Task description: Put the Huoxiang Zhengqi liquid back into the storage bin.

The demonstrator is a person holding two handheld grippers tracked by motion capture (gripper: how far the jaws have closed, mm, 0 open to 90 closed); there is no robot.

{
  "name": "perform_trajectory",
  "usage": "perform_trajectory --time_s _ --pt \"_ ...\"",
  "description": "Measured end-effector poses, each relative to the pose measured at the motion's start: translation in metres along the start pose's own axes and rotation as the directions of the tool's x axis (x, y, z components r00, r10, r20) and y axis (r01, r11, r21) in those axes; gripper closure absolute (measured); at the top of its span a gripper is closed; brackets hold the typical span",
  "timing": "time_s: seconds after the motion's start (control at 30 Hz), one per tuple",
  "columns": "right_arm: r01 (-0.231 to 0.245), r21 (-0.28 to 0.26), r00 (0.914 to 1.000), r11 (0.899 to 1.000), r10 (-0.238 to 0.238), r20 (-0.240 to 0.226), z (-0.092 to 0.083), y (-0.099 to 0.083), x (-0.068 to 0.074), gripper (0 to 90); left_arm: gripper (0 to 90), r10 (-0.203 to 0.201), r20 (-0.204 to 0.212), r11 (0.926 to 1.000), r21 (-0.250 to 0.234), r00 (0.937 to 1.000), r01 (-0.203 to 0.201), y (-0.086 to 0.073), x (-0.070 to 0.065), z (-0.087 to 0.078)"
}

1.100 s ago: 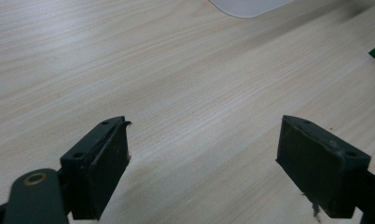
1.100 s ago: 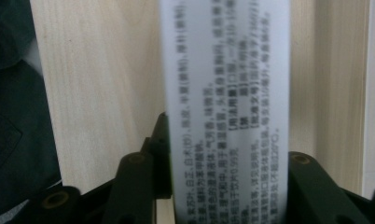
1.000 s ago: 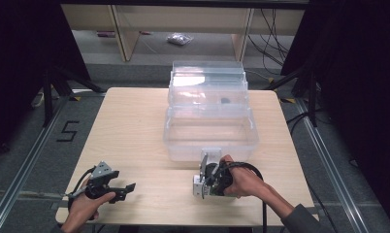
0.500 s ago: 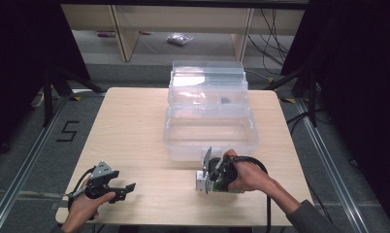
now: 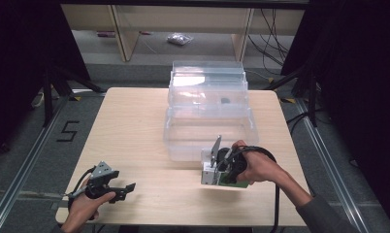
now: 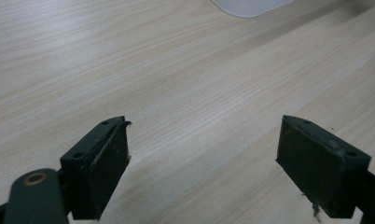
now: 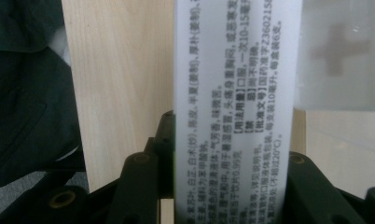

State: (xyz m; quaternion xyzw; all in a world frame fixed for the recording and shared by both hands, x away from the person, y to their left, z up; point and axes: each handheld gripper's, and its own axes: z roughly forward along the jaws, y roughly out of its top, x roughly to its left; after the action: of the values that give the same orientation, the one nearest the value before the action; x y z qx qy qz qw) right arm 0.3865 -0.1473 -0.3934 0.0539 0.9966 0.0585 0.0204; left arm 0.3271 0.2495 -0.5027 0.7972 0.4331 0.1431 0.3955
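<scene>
One white box [image 7: 237,107] bearing printed Chinese text sits clamped in right tool [image 7: 223,186].

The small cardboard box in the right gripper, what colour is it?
White cardboard box with black printed text, shown best in the right gripper view.

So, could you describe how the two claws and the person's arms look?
Both claws have black, blocky jaws with flat pads and small round screw holes. The left claw carries a grey three-cornered plate on top, and a black cable trails from it. The right claw has a pale plate standing up and a black cable looping behind the hand. A grey sleeve covers the right forearm.
</scene>
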Motion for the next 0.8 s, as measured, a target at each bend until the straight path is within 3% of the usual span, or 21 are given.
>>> perform_trajectory --time_s 0.07,0.1,0.13,0.17,0.2,0.27,0.4,0.43,0.5,0.53,0.63,0.8 --pt "-0.013 0.009 0.9999 1.0 0.013 -0.005 -0.003 -0.001 -0.001 64.9 16.0 0.001 -0.003 1.0 0.005 1.0 -0.001 0.0 0.0 0.0" --pt "0.011 0.004 0.9999 1.0 -0.011 0.006 -0.009 -0.003 -0.006 65.0 16.0 -0.001 -0.003 1.0 -0.004 1.0 0.001 0.0 0.0 0.0" --pt "-0.013 0.005 0.9999 1.0 0.013 0.008 -0.011 -0.004 -0.006 65.0 16.0 0.001 0.0 1.0 0.01 1.0 -0.001 0.0 0.0 -0.001" --pt "0.018 -0.002 0.9998 1.0 -0.018 0.006 -0.014 -0.004 -0.009 65.0 16.0 0.0 -0.001 1.0 0.007 1.0 0.0 0.0 0.0 0.0" --pt "0.018 -0.002 0.9998 1.0 -0.018 0.006 -0.014 -0.004 -0.009 65.0 16.0 0.0 -0.001 1.0 0.007 1.0 0.0 0.0 0.0 0.0" --pt "-0.038 0.004 0.9993 0.999 0.038 0.005 -0.024 -0.006 -0.009 65.0 16.0 -0.001 -0.007 1.0 -0.001 1.0 0.001 0.0 0.0 0.0" --pt "-0.004 -0.02 1.0 1.0 0.004 0.008 -0.036 -0.008 -0.019 65.0 16.0 -0.001 -0.012 1.0 0.001 0.9999 0.001 0.0 0.0 0.001" --pt "-0.023 -0.016 0.9997 1.0 0.023 0.006 -0.039 -0.008 -0.021 65.0 16.0 -0.003 -0.013 1.0 -0.001 0.9999 0.003 0.0 0.0 0.001" --pt "-0.016 -0.026 0.9998 1.0 0.017 0.011 -0.046 -0.008 -0.025 65.0 16.0 -0.003 -0.013 1.0 0.0 0.9999 0.003 0.0 -0.001 0.001" --pt "-0.049 -0.019 0.9987 0.999 0.05 0.008 -0.05 -0.009 -0.025 65.0 16.0 -0.003 -0.013 1.0 0.0 0.9999 0.003 0.0 -0.001 0.001" --pt "-0.027 -0.029 0.9996 0.999 0.027 0.004 -0.06 -0.009 -0.033 65.0 16.0 -0.001 -0.005 1.0 -0.002 1.0 0.001 0.0 0.0 0.001" --pt "-0.058 -0.031 0.9982 0.998 0.059 0.015 -0.074 -0.008 -0.043 65.0 16.0 -0.005 -0.013 1.0 -0.004 0.9999 0.005 0.0 0.0 0.001"
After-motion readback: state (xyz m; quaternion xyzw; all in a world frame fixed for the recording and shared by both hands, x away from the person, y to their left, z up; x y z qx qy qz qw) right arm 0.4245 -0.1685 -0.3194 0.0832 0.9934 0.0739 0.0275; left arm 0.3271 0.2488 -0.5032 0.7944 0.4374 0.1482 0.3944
